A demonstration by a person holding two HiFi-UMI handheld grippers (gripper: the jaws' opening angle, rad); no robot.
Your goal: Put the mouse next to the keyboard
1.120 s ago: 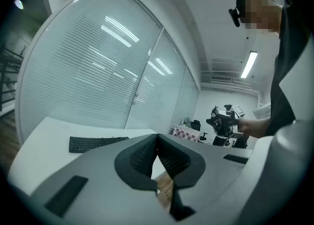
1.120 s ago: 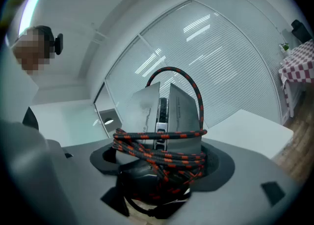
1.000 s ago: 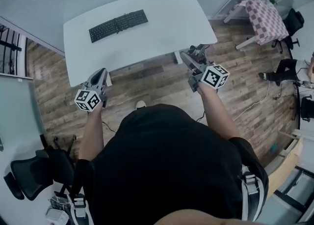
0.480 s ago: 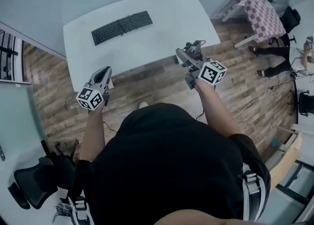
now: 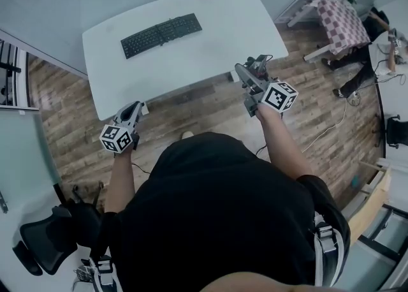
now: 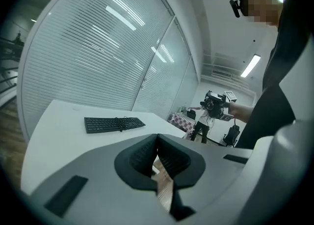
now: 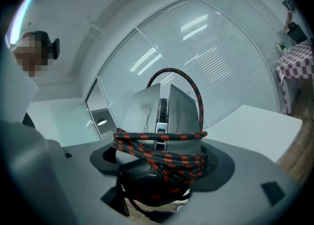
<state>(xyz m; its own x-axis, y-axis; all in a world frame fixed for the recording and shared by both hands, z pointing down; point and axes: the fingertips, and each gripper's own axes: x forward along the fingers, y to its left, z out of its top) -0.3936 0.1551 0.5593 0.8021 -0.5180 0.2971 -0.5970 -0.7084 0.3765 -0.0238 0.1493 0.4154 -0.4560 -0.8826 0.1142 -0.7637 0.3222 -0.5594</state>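
Observation:
A black keyboard (image 5: 162, 34) lies on the white table (image 5: 204, 42), toward its far left; it shows too in the left gripper view as the keyboard (image 6: 114, 123). My right gripper (image 5: 250, 73) hangs off the table's near right corner, shut on a grey mouse (image 7: 162, 116) wrapped in its black-and-red braided cable (image 7: 164, 153). The mouse (image 5: 257, 67) stands nose-up between the jaws. My left gripper (image 5: 134, 111) is shut and holds nothing, below the table's near left edge, over the wooden floor.
A second table with a checked cloth (image 5: 342, 21) stands at the far right, with office chairs (image 5: 381, 26) and a person (image 5: 357, 74) near it. Another black chair (image 5: 48, 236) is at the lower left. Glass walls with blinds (image 6: 98, 57) run behind the white table.
My left gripper has dropped lower and nearer to me, away from the table edge. The right gripper with the mouse has stayed near the table's right corner.

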